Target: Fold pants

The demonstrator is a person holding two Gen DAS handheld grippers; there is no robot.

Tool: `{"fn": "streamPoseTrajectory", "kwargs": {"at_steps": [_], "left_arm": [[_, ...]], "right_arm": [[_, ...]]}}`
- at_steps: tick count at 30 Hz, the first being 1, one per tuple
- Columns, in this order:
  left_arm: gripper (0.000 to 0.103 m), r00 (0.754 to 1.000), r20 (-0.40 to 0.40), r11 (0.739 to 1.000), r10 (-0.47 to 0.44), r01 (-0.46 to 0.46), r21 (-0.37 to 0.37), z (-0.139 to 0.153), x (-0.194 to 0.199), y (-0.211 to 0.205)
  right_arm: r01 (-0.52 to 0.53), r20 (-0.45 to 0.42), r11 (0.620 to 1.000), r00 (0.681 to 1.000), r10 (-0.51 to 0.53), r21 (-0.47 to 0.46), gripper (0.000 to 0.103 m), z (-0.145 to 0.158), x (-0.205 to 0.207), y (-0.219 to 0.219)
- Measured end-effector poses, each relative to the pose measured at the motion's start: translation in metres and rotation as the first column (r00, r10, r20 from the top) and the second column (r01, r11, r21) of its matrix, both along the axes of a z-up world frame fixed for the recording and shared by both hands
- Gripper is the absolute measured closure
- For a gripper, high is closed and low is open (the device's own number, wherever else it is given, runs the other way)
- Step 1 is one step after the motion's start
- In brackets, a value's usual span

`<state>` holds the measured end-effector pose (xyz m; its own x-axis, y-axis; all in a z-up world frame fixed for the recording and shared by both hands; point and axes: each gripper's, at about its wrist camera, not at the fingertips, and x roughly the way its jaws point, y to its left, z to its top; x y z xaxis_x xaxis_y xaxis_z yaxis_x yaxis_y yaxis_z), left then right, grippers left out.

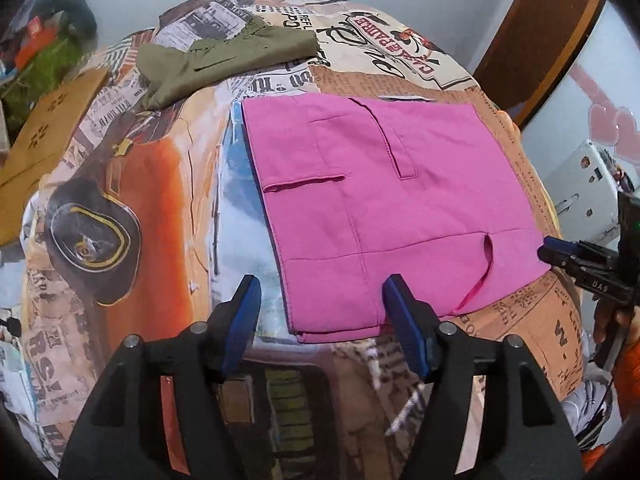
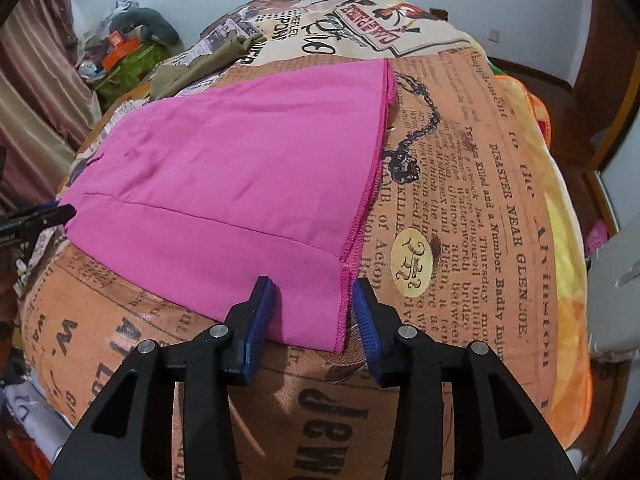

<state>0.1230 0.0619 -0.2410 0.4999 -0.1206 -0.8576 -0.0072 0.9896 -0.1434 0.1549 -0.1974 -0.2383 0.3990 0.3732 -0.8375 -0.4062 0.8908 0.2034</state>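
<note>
Newsprint-patterned bed cover (image 1: 168,200) carries folded pink pants (image 1: 384,208) and olive garment (image 1: 224,60).

Olive garment (image 2: 192,66) partly behind pink pants (image 2: 248,168), clutter pile (image 1: 48,52) blurred (contents unreadable), hand (image 1: 612,320) cropped.

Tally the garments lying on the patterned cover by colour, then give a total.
Pink: 1, the pink pants, laid flat.
Olive green: 1, the olive pants, folded behind them.
Total: 2.

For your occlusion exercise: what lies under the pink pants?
The pink pants lie on a newsprint-patterned cover, which shows all round them. Its print directly beneath is hidden, as are the pants' lower folded layers.
</note>
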Motion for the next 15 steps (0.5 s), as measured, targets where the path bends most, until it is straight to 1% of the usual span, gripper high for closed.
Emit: {"fn": "streamPoseTrajectory", "kwargs": {"at_steps": [4,6,8,12,15], "left_arm": [[0.038,1.000,0.013,0.999,-0.018,0.017,0.051,0.013,0.004,-0.003],[0.038,0.999,0.038,0.996,-0.023,0.020,0.081,0.024,0.006,-0.002],[0.038,0.997,0.072,0.993,-0.022,0.013,0.122,0.037,0.012,0.000],[0.038,0.993,0.119,0.988,0.002,-0.020,0.152,0.056,0.033,0.012],[0.038,0.992,0.124,0.986,0.036,-0.055,0.157,0.059,0.052,0.024]], "right_arm": [[-0.007,-0.010,1.000,1.000,0.007,-0.002,0.067,0.007,0.003,0.000],[-0.004,0.012,1.000,1.000,0.004,0.002,0.064,0.015,0.006,-0.001],[0.001,0.036,1.000,0.999,-0.001,0.009,0.064,0.023,0.010,-0.002],[0.019,0.092,0.999,0.995,-0.022,0.030,0.064,0.041,0.025,-0.004],[0.033,0.119,0.999,0.992,-0.038,0.039,0.064,0.049,0.038,-0.004]]}}
